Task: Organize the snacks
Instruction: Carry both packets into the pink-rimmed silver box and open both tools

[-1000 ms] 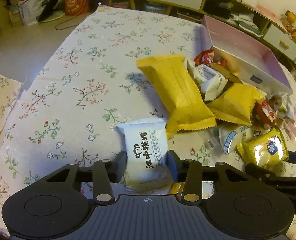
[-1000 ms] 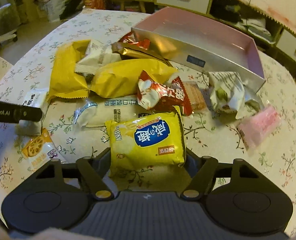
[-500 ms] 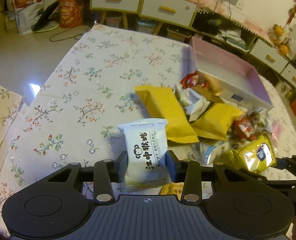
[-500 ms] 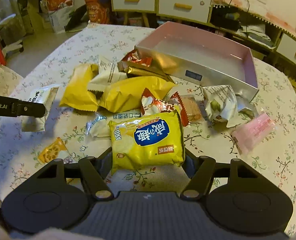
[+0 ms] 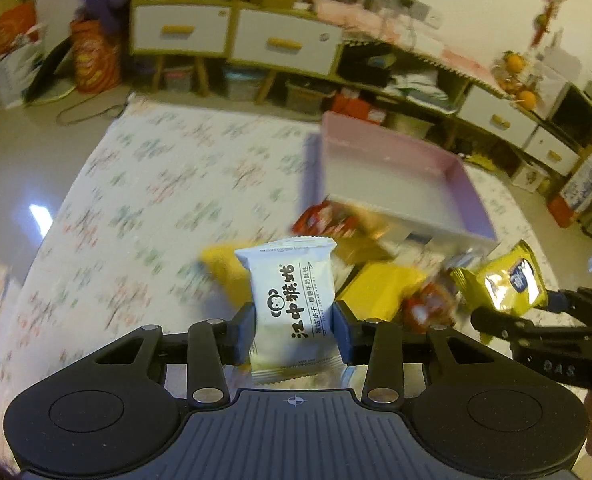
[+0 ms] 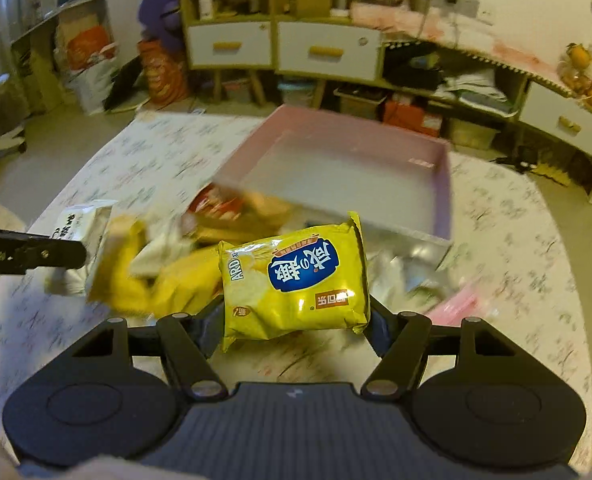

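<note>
- the surface (image 6: 108, 160) wears a floral cloth.
- a pink box (image 6: 376, 148), open-topped, sits at the far middle of it.
- a blurred heap of snack packets (image 6: 168, 280), mostly yellow bags, lies just near and left of the box.
- the right tongs (image 6: 296, 320) are clamped on a yellow biscuit packet (image 6: 296, 280), held clear above the heap, near the box's near wall.
- the left tongs (image 5: 292, 328) pinch a white biscuit packet (image 5: 292, 296) by its sides, upright, lifted above the yellow bags at the heap's left.
</note>
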`<state>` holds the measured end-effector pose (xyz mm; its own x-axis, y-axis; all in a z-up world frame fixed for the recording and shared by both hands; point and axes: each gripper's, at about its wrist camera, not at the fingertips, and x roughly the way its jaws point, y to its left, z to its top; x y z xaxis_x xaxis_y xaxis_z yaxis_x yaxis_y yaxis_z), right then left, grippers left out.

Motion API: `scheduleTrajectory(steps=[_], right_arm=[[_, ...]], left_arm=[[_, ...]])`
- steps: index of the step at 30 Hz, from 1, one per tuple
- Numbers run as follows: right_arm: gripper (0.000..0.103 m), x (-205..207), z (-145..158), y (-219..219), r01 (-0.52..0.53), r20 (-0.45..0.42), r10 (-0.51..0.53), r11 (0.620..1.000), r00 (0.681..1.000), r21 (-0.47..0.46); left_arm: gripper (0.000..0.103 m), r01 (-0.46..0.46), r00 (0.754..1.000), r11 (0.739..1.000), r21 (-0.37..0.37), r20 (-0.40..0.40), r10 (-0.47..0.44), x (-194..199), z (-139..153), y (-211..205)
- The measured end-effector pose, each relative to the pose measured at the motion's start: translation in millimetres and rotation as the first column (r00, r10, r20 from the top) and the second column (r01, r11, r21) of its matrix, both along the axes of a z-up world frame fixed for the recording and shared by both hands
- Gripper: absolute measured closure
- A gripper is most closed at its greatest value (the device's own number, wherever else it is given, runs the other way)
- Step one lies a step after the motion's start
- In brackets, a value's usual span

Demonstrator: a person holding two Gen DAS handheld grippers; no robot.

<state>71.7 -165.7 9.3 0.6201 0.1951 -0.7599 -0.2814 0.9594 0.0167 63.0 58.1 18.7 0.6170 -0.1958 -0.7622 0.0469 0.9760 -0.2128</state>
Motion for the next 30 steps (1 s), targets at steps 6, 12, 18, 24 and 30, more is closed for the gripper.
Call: scheduleTrajectory(steps=[6, 12, 18, 24, 30], right_arm=[[0.037, 43.0, -0.8, -18.2, 0.077, 0.011, -0.078, 0.996, 0.997, 0.039], [0.037, 84.4, -8.3, -29.5, 0.107, 0.025, -0.109, 0.992, 0.994, 0.063], [0.037, 120.6, -23.9, -41.9, 0.128, 0.001, -0.128, 0.988, 0.992, 0.085], [0.037, 140.4, -38.8, -48.0, 0.143, -0.015, -0.142, 0.988, 0.99, 0.061], [0.036, 144.7, -47.9, -48.5, 0.133, -0.01, -0.133, 0.991, 0.991, 0.024]], left_arm=[[0.065, 0.06, 0.997, 0.998, -0.005, 0.041, -0.06, 45.1, 7.7, -27.6], [0.065, 0.099, 0.991, 0.995, 0.003, 0.088, -0.099, 92.4, 3.8, -59.6], [0.065, 0.111, 0.988, 0.993, 0.03, 0.104, -0.114, 139.6, -12.0, -90.0], [0.065, 0.118, 0.987, 0.987, 0.111, 0.096, -0.128, 173.2, -35.1, -111.0], [0.065, 0.113, 0.99, 0.981, 0.156, 0.066, -0.124, 189.1, -51.2, -118.8]])
